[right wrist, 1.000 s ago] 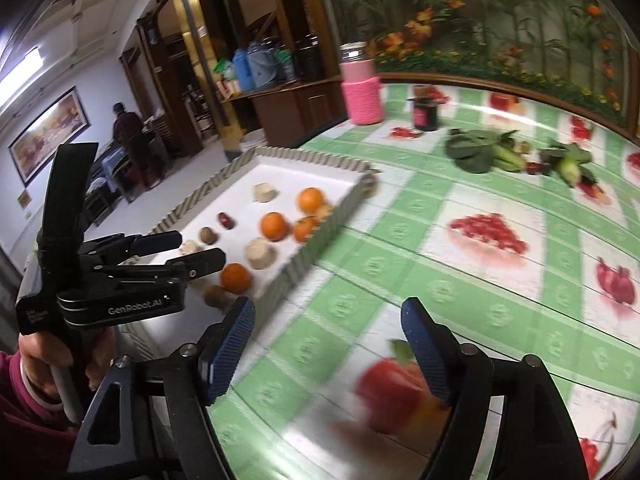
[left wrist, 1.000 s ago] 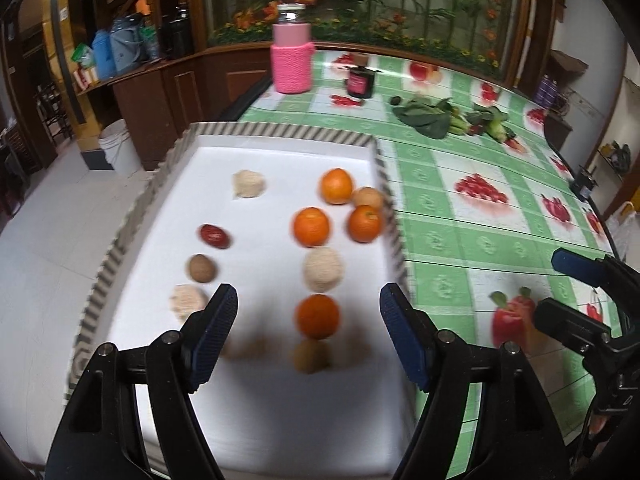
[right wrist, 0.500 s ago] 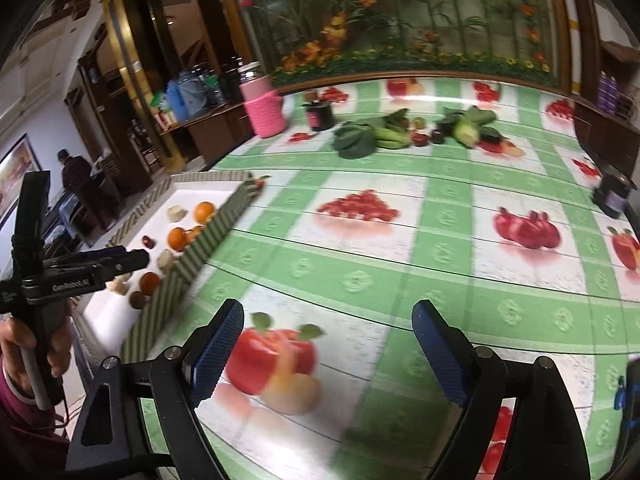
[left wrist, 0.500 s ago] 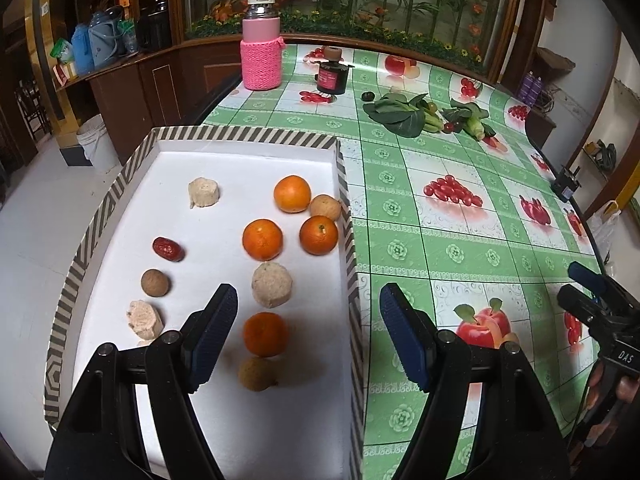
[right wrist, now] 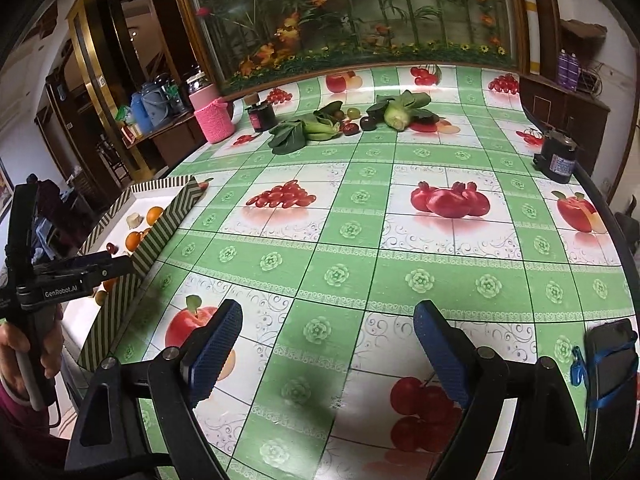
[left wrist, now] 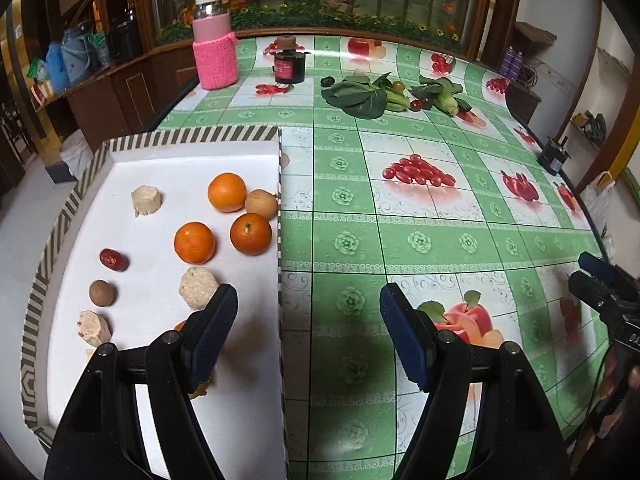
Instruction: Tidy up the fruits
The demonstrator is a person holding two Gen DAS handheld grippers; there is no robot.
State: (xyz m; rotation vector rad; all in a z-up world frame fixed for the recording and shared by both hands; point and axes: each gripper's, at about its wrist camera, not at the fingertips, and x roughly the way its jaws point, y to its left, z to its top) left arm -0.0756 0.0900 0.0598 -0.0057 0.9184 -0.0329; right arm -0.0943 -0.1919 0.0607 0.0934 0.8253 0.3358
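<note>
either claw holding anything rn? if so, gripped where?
Nothing held. Left claw is open and empty, straddling the tray's right wall. Right claw, jaws just opening wider, is empty over bare tablecloth.

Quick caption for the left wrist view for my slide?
Open left gripper hangs over the striped tray's right edge; oranges inside, nothing gripped.

The white tray [left wrist: 192, 136] holds three whole oranges [left wrist: 226, 192], perhaps a fourth one half hidden behind the gripper finger, three pale chunks [left wrist: 146, 199], two brown round fruits [left wrist: 102, 293] and one red date [left wrist: 113, 259].
</note>
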